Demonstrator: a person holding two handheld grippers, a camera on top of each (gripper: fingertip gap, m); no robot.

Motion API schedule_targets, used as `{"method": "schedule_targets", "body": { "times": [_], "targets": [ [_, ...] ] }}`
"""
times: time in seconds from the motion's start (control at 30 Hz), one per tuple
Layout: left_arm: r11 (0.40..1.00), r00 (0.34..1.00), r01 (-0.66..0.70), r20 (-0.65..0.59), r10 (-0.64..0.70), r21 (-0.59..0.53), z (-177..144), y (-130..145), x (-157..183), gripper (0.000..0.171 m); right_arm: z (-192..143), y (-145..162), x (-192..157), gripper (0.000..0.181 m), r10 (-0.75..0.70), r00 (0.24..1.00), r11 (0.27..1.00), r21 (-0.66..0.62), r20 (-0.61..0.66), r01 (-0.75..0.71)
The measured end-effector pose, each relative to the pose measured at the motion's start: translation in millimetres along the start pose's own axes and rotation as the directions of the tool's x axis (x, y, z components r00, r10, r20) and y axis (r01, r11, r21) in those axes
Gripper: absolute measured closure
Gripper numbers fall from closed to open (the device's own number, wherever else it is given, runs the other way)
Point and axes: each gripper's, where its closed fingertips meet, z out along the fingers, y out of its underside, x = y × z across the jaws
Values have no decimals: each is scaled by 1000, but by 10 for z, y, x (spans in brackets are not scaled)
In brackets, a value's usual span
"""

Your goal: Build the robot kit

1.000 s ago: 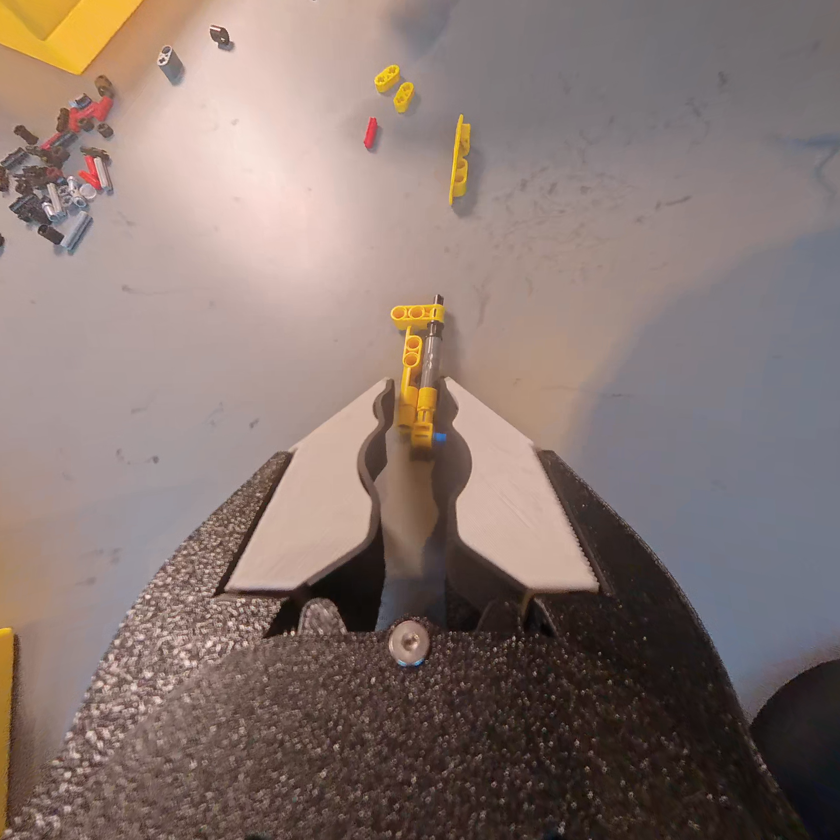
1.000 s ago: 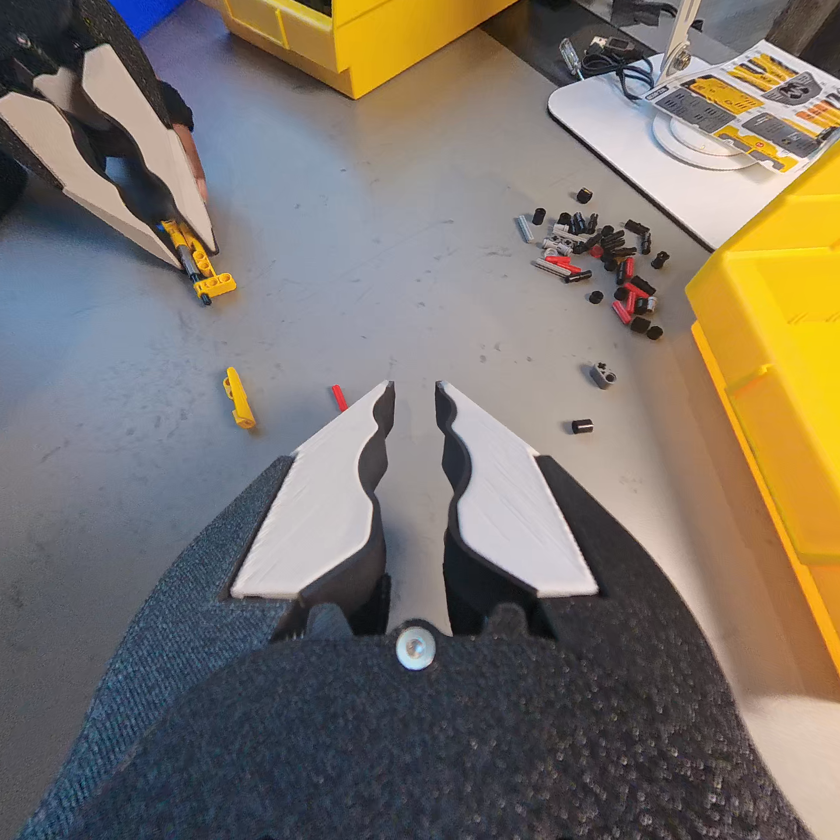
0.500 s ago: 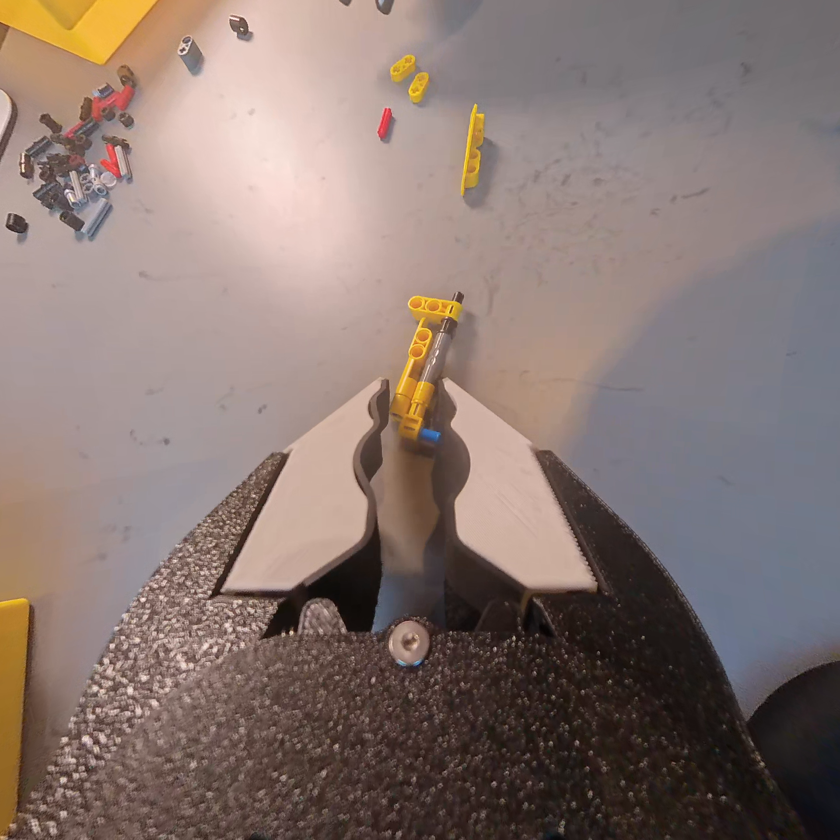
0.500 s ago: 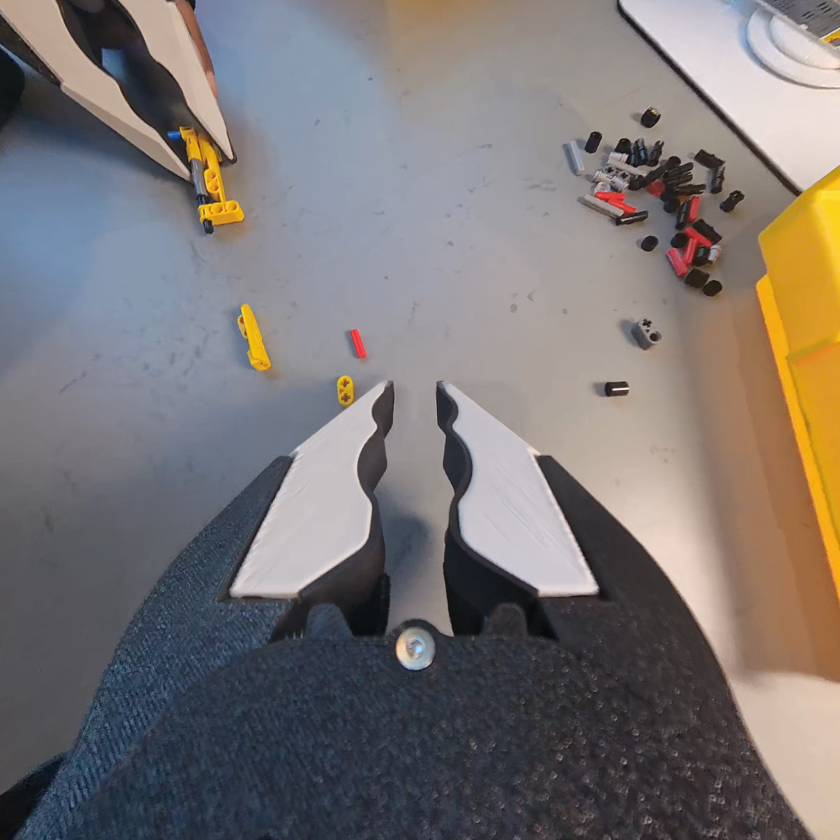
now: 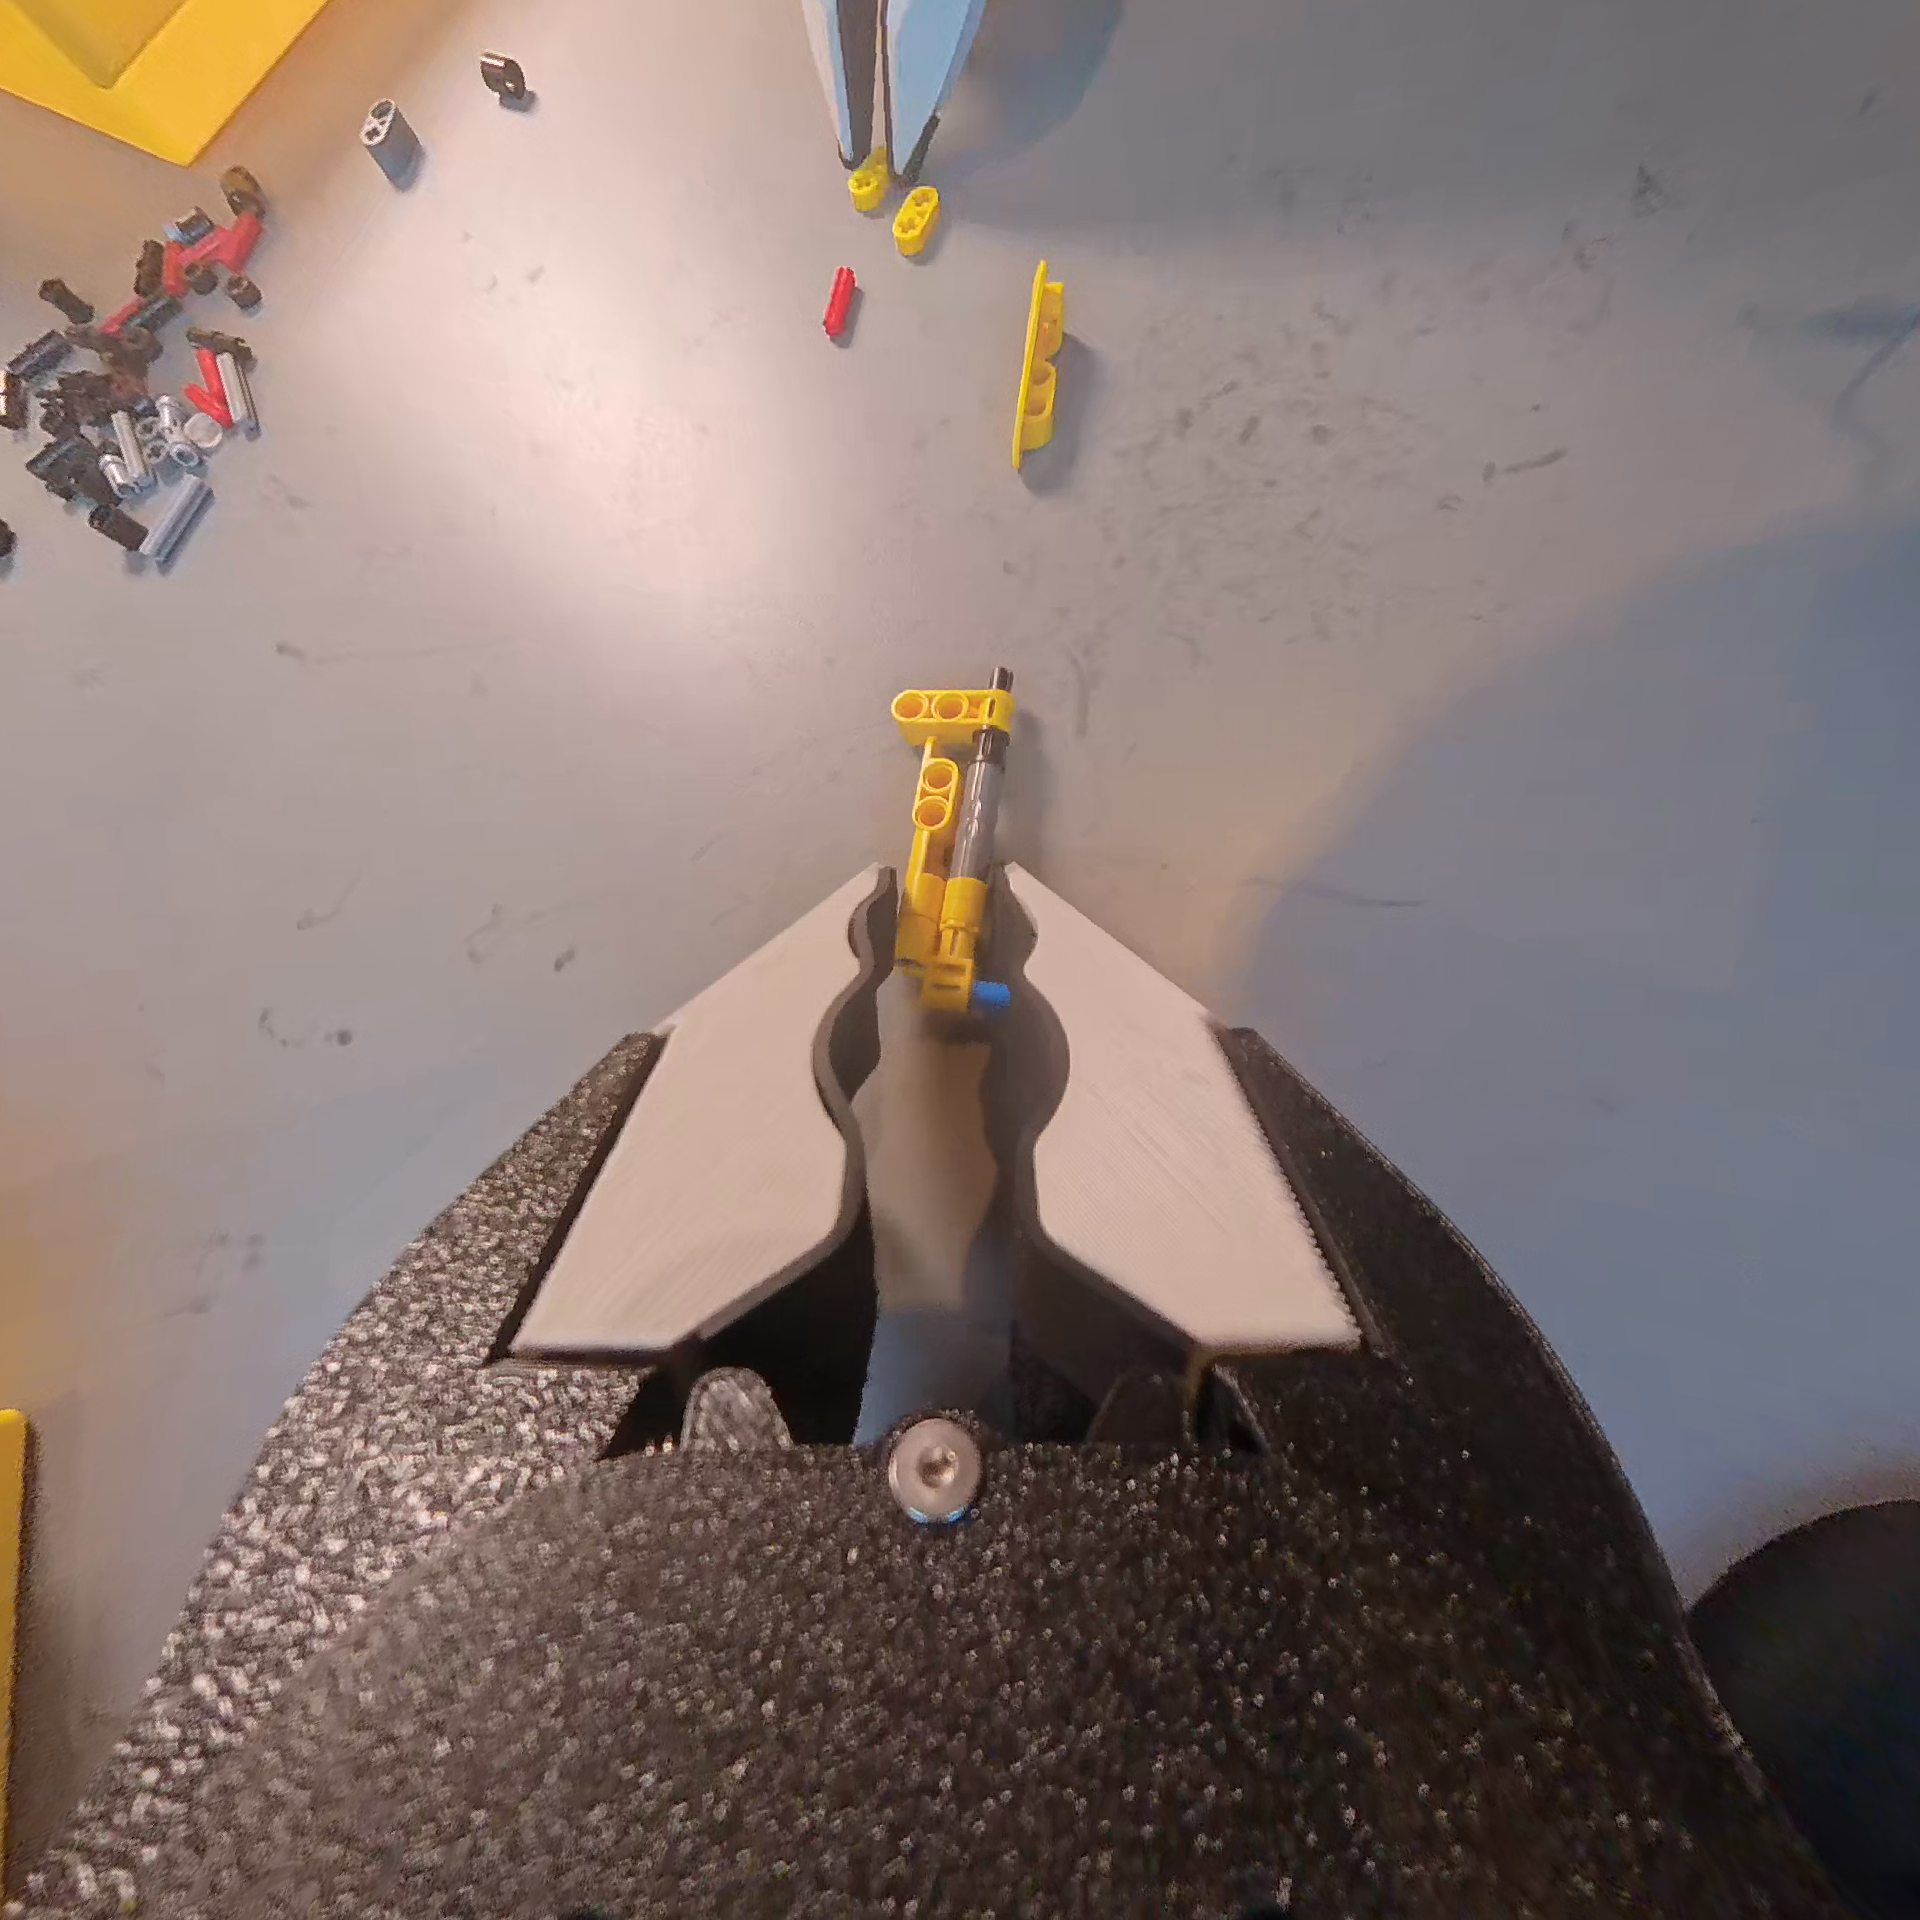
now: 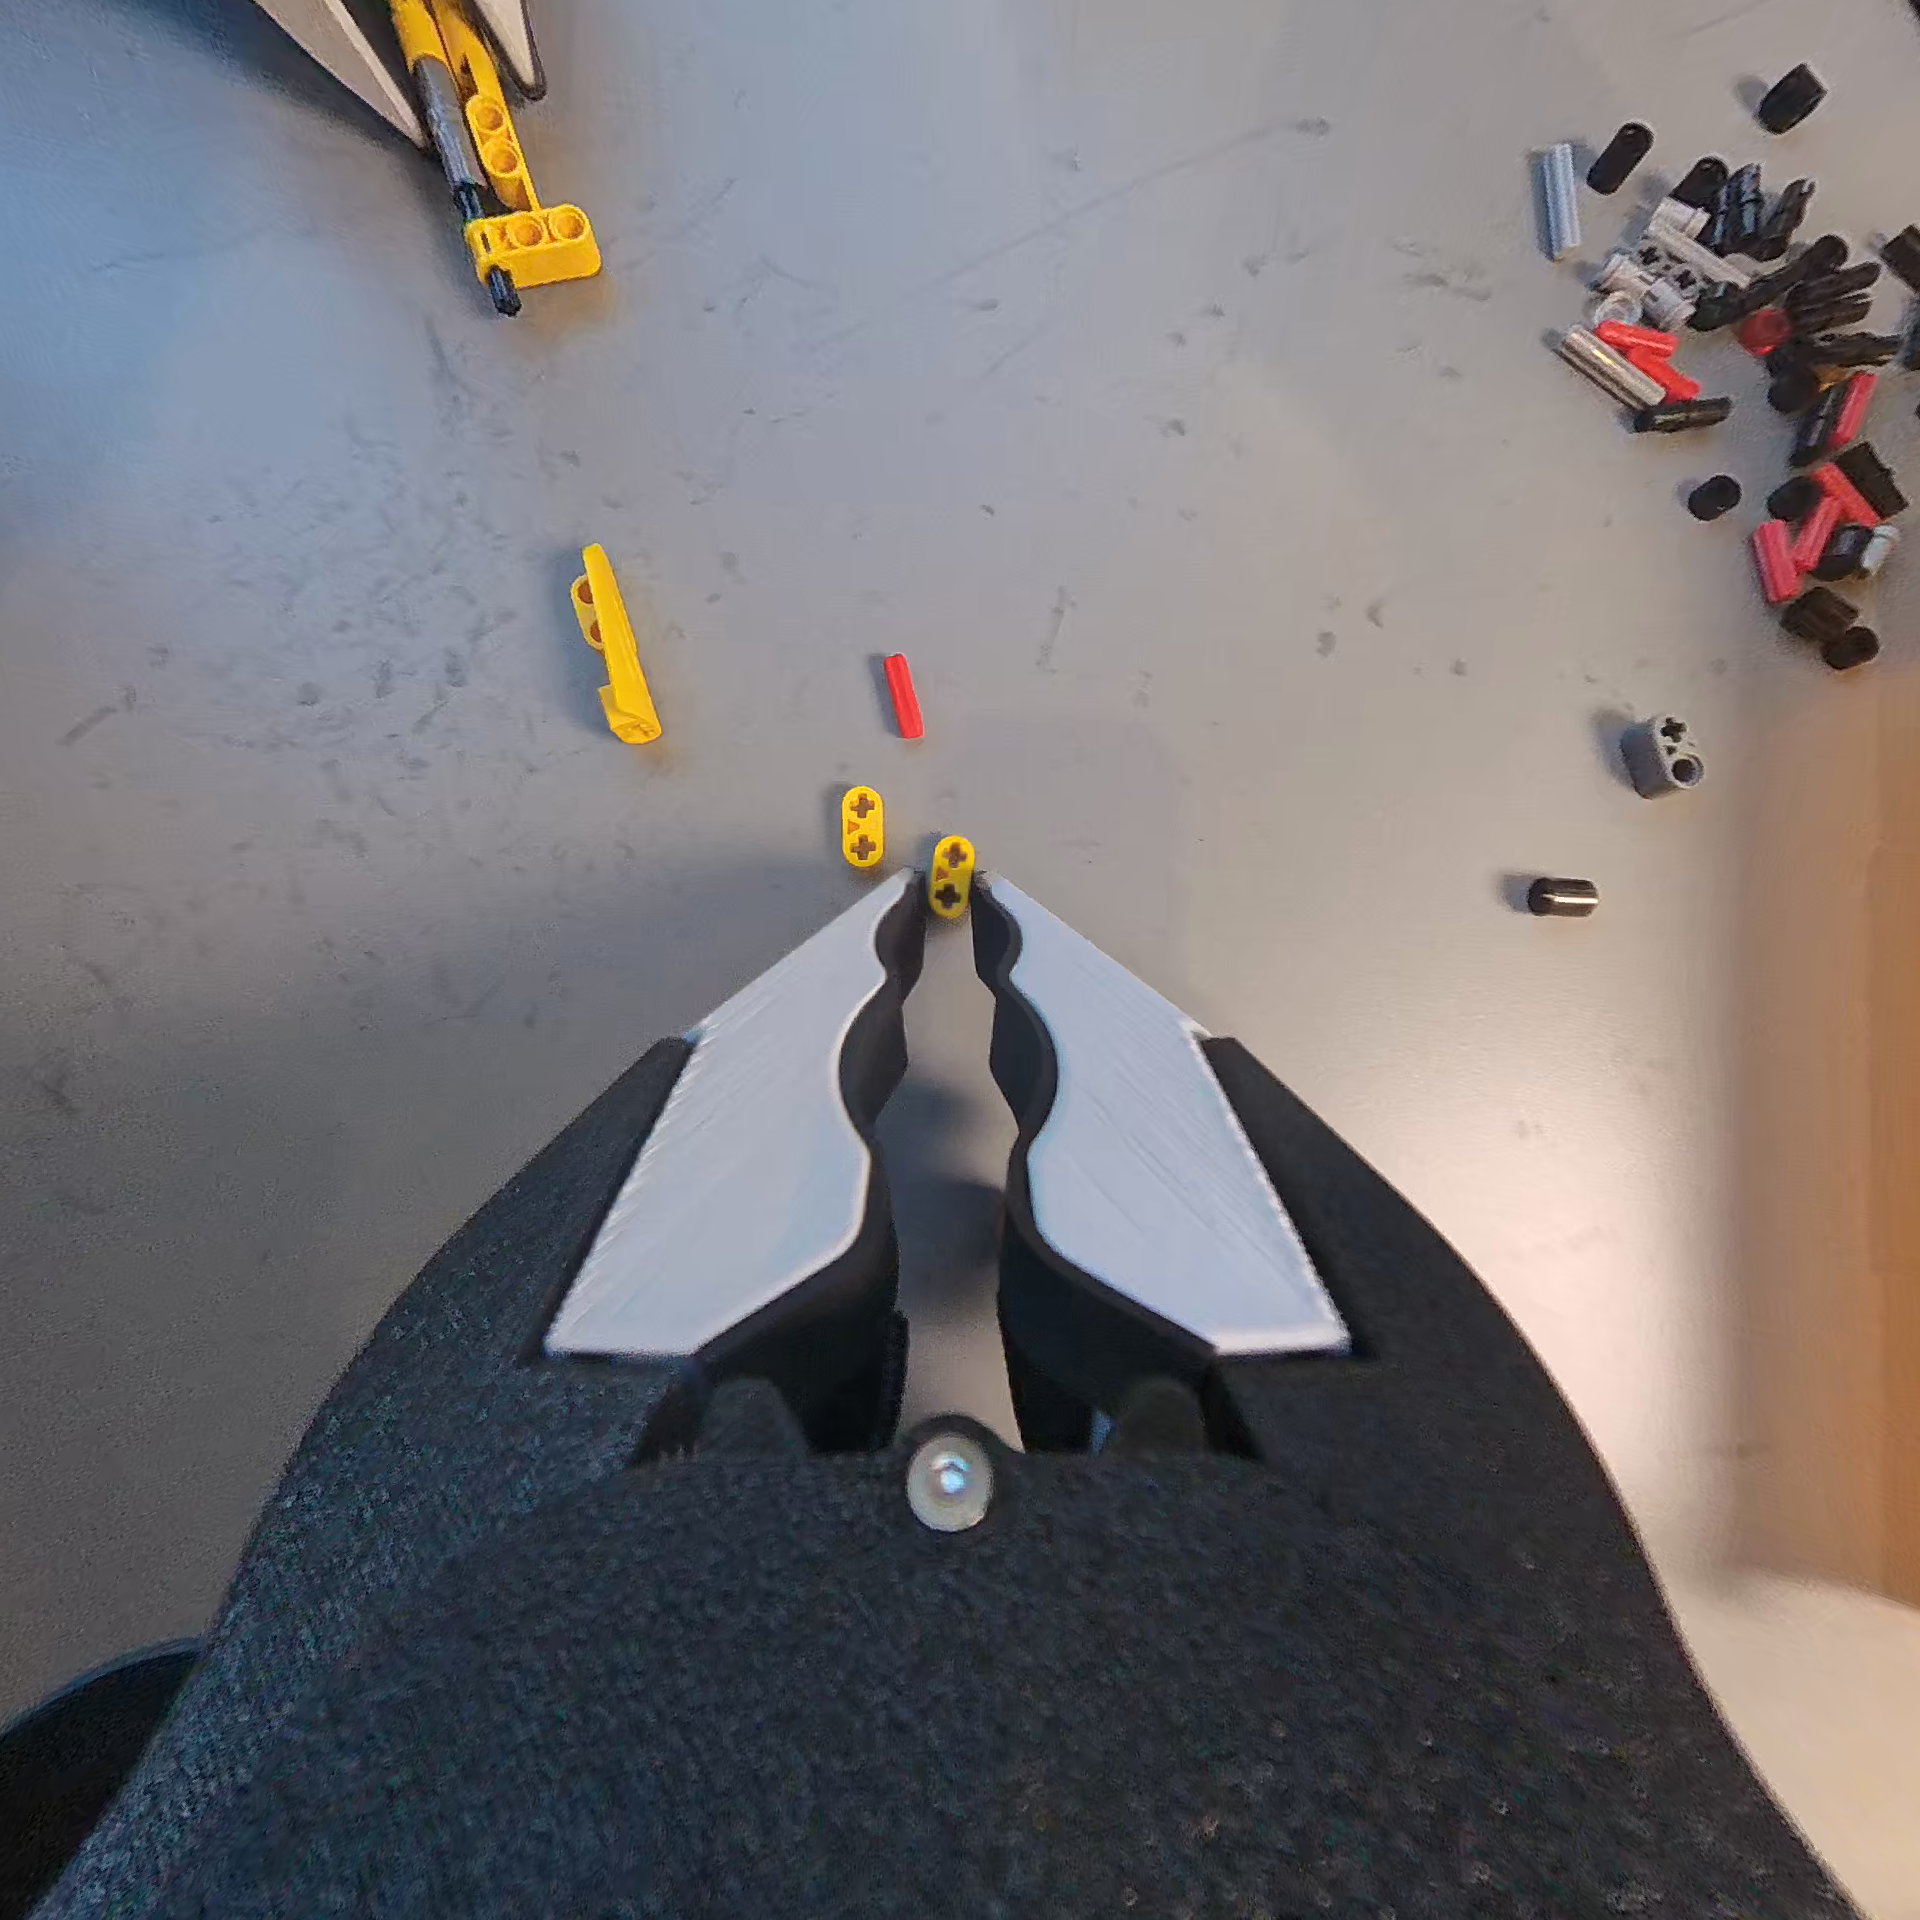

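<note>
My left gripper [image 5: 948,902] is shut on a small yellow beam assembly [image 5: 951,769] with a grey axle and a blue pin, held low over the grey table. The assembly also shows at the top left of the right wrist view [image 6: 525,234]. My right gripper [image 6: 948,883] is down at the table, its narrowed jaws closed around a small yellow two-hole link [image 6: 951,868]. A second yellow link [image 6: 862,826] lies just left of it. The right gripper's tips also show at the top of the left wrist view [image 5: 881,156].
A red pin [image 6: 903,696] and a yellow beam on edge [image 6: 616,644] lie ahead of the right gripper. A pile of black, grey and red parts [image 6: 1766,343] is at the right, with a grey connector [image 6: 1662,756] and a black pin [image 6: 1562,896]. A yellow bin corner [image 5: 135,62] is nearby. One gripper's finger ends stand about 20 centimetres off the other's. The grey connector [image 6: 1662,756] lies around 12 centimetres away from my right fingertips. It turns up in the left wrist view [image 5: 387,124] as well.
My right gripper has moved forward and down to the two yellow links, and its jaws have narrowed around one. My left gripper still holds the assembly, almost in place.
</note>
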Motion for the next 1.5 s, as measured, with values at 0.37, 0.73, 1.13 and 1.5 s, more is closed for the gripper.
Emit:
{"method": "schedule_targets", "body": {
  "times": [0.37,0.73,1.13,1.5],
  "targets": [
    [1000,1000,4,-2,-4,-3,-19,-8,28,154,-66,85,-86,174,-22,1000,997,-69,18,23],
    [1000,1000,-6,-14,6,-3,21,-29,75,155,76,-342,-590,162,-171,982,985,40,85,168],
    [998,1000,10,1,-10,67,-51,-157,51,152,159,-407,-613,174,-112,985,990,97,135,99],
    [850,974,225,-106,-198,476,-268,-998,108,145,-179,-971,-688,174,48,929,873,436,368,-218]
  ]
}}
